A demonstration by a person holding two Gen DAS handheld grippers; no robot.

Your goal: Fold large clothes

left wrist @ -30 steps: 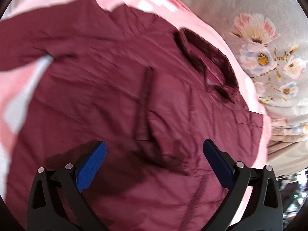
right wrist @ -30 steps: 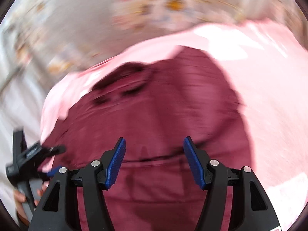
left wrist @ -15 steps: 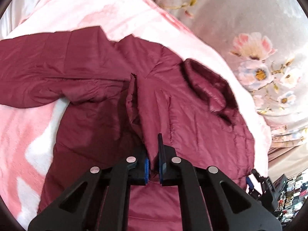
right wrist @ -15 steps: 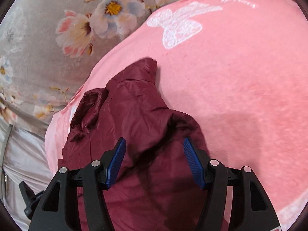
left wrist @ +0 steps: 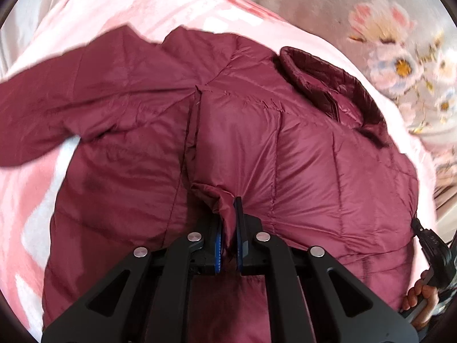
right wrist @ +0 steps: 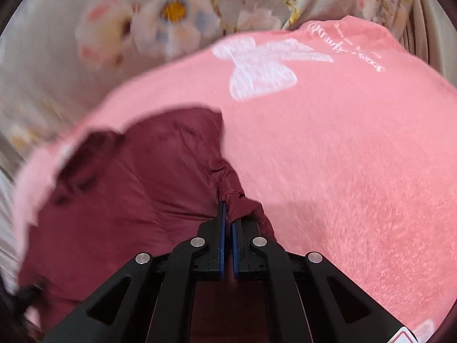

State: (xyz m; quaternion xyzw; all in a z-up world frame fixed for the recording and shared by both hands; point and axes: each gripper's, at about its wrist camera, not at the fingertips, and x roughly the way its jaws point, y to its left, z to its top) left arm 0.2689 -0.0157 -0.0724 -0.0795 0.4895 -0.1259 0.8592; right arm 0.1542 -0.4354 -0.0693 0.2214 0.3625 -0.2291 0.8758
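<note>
maroon quilted jacket spread on pink blanket, collar up, one sleeve out | left gripper clamped on fabric fold | right gripper pinching bunched sleeve

Right wrist view only. My right gripper has its jaws drawn nearly together, blue pads facing, pinching a bunched fold of the maroon jacket. The pinched cloth rises from the tips as a twisted ridge toward the upper left. The jacket's bulk spreads left of the jaws; a darker rumpled patch at its upper left may be the collar, too blurred to tell. Jacket lies on a pink fleece blanket that fills the right half. White bow print on the blanket further up, cursive lettering beside it, unreadable. Grey floral fabric beyond the blanket edge, blurred.
</note>
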